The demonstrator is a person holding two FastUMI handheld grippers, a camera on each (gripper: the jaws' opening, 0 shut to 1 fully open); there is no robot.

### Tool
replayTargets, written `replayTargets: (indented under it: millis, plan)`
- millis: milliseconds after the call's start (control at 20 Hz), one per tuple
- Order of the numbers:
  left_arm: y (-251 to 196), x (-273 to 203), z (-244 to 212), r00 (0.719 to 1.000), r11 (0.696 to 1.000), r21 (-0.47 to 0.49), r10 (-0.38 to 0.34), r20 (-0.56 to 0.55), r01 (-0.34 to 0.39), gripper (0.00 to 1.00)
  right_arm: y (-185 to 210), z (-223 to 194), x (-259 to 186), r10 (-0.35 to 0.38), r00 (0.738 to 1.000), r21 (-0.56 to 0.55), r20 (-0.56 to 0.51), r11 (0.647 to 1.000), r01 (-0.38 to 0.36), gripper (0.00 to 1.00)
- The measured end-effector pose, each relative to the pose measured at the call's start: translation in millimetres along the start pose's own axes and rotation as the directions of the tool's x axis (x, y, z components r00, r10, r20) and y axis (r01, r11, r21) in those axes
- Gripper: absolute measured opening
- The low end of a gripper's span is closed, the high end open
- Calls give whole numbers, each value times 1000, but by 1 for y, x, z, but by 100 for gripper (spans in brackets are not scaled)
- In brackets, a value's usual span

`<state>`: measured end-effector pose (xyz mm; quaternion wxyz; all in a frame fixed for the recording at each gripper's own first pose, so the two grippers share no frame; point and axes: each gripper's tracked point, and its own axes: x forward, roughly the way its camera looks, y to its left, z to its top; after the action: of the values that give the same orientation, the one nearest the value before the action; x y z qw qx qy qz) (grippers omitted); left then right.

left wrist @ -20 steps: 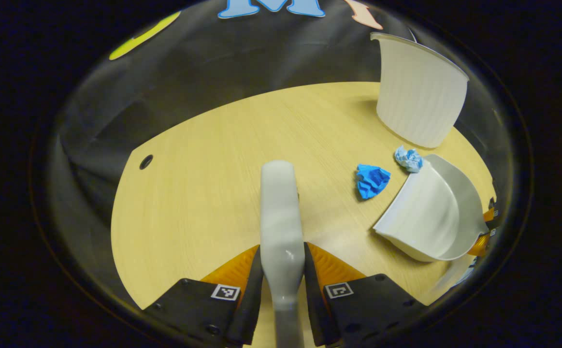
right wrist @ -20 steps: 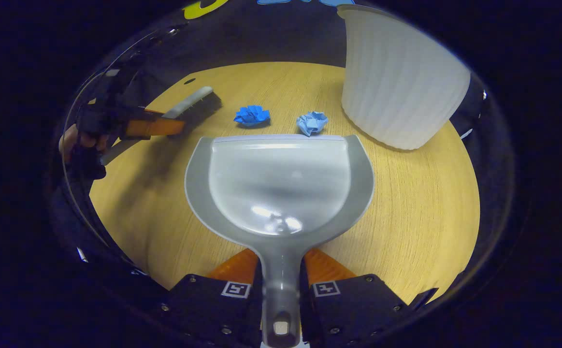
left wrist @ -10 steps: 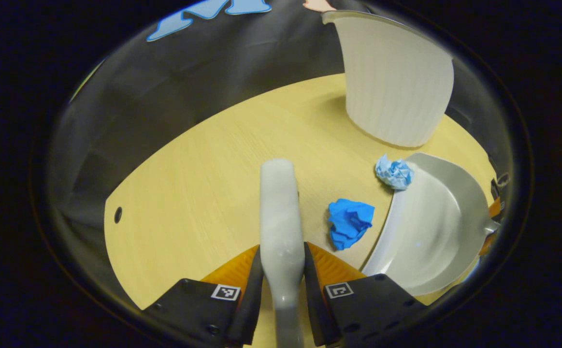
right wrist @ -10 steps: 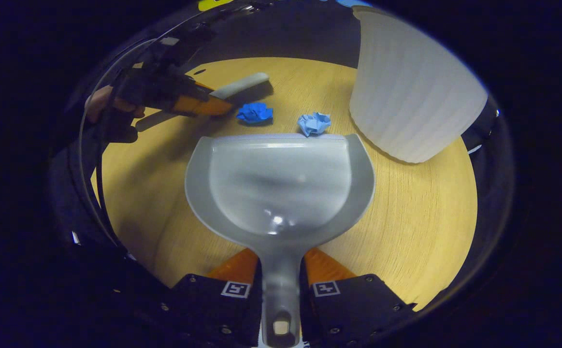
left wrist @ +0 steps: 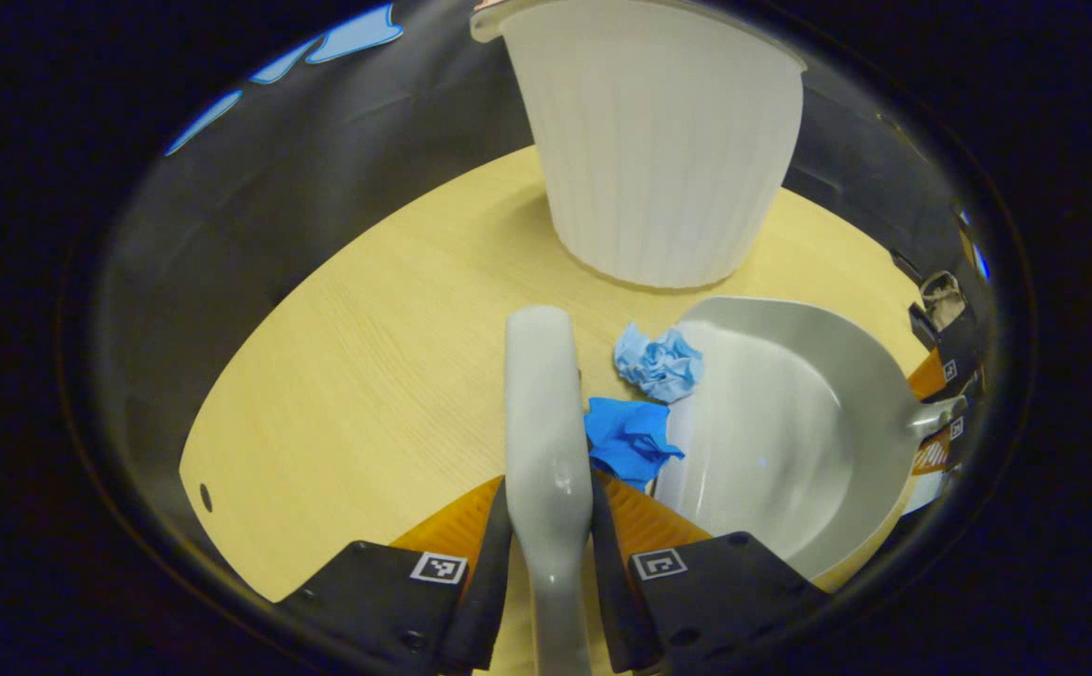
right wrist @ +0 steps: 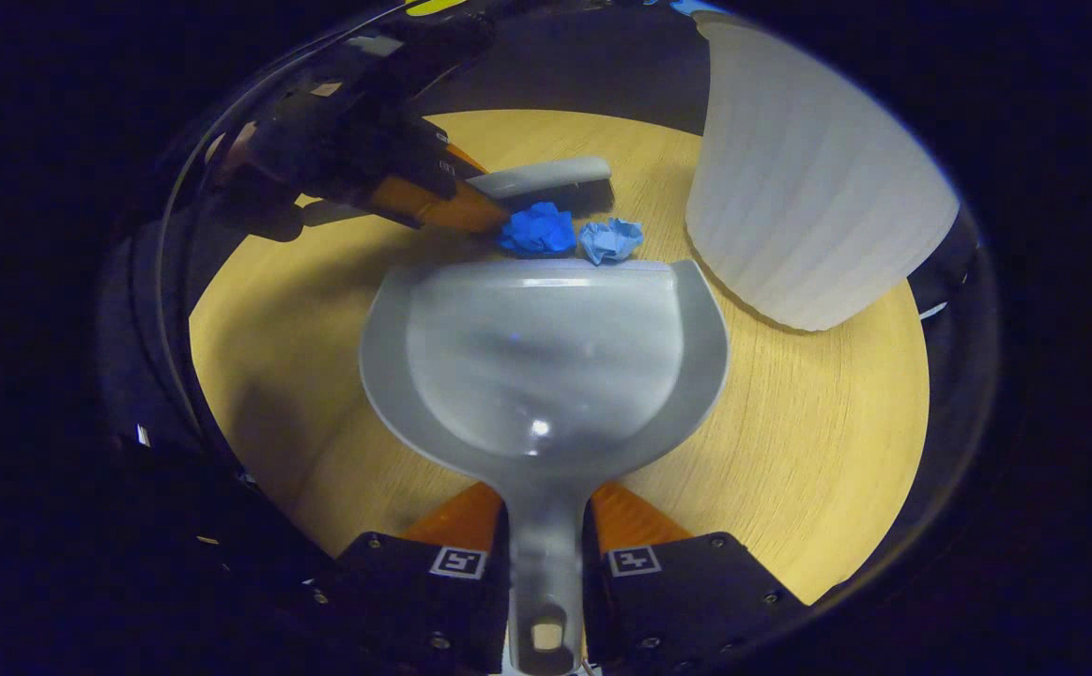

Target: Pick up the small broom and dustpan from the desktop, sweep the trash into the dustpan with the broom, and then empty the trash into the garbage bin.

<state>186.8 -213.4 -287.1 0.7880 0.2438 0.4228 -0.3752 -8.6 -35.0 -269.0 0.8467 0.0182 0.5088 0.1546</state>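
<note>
My left gripper [left wrist: 550, 526] is shut on the small grey broom [left wrist: 541, 404], whose back runs straight ahead over the wooden desktop [left wrist: 367, 376]. In the right gripper view that broom [right wrist: 555, 176] lies just behind two paper balls. The dark blue ball [left wrist: 630, 441] [right wrist: 536, 230] touches the broom's right side. A light blue ball [left wrist: 660, 364] [right wrist: 609, 239] rests at the dustpan's front lip. My right gripper [right wrist: 546, 554] is shut on the handle of the grey dustpan [right wrist: 546, 357] [left wrist: 790, 422], which lies flat on the desk. The white ribbed garbage bin [left wrist: 658, 160] [right wrist: 808, 197] stands just beyond.
A hand [right wrist: 236, 150] holds the left gripper at the upper left of the right gripper view. A small round hole [left wrist: 204, 496] sits near the desk's left edge. Black cloth wall surrounds the desk.
The left gripper swung the broom right, toward the dustpan and bin. The dark blue ball was pushed up against the light blue one at the dustpan's lip. The dustpan stayed put.
</note>
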Motion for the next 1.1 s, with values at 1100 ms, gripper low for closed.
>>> replayTargets:
  millis: [1100]
  plan:
    - [11,-70,26,994,993,-79,-85,63,90,51,3,12,-6,-47,998,-2,30,999,47,32]
